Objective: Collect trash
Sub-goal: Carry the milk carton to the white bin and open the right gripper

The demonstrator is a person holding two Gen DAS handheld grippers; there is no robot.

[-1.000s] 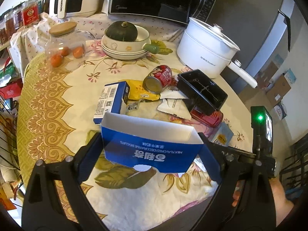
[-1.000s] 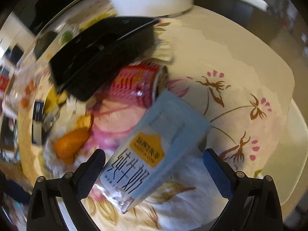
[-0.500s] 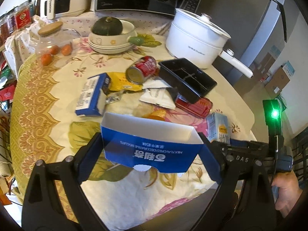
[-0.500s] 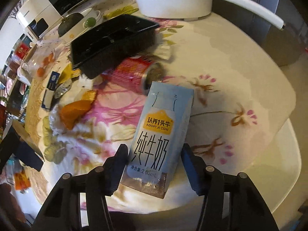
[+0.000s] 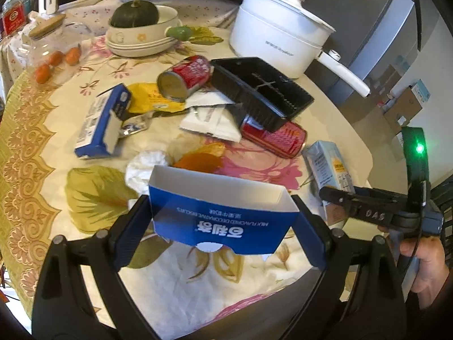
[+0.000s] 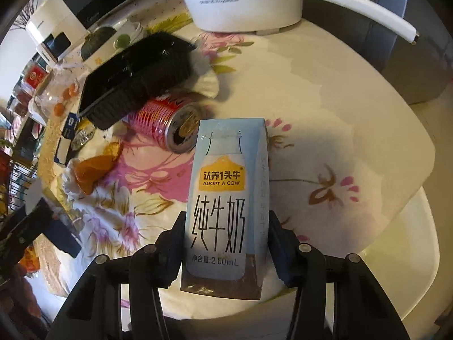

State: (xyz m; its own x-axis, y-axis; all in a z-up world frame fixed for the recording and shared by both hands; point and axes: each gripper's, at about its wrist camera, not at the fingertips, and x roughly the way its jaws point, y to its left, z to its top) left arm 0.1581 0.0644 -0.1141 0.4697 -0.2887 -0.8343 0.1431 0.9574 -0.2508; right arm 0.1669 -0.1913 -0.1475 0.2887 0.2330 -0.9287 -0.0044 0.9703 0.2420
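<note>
Crowding the floral tablecloth point(image 5: 42, 130) are two red cans point(image 5: 185, 75), a black plastic tray point(image 5: 263, 87), a blue biscuit carton point(image 5: 102, 121), torn wrappers point(image 5: 211, 117) and orange peel point(image 5: 198, 161). Beyond them stands a white electric pot point(image 5: 280, 39). The left gripper point(image 5: 223, 223) clamps an open blue biscuit box point(image 5: 223, 215) above the cloth. The right gripper point(image 6: 226, 243) is closing its jaws on the milk carton point(image 6: 226, 192), just beside the nearer can point(image 6: 170, 121).

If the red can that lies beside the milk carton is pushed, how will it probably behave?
The red can lies on its side, so it would likely roll. Its open top suggests it is empty and light. The black tray seems to rest on it and might slide.
</note>
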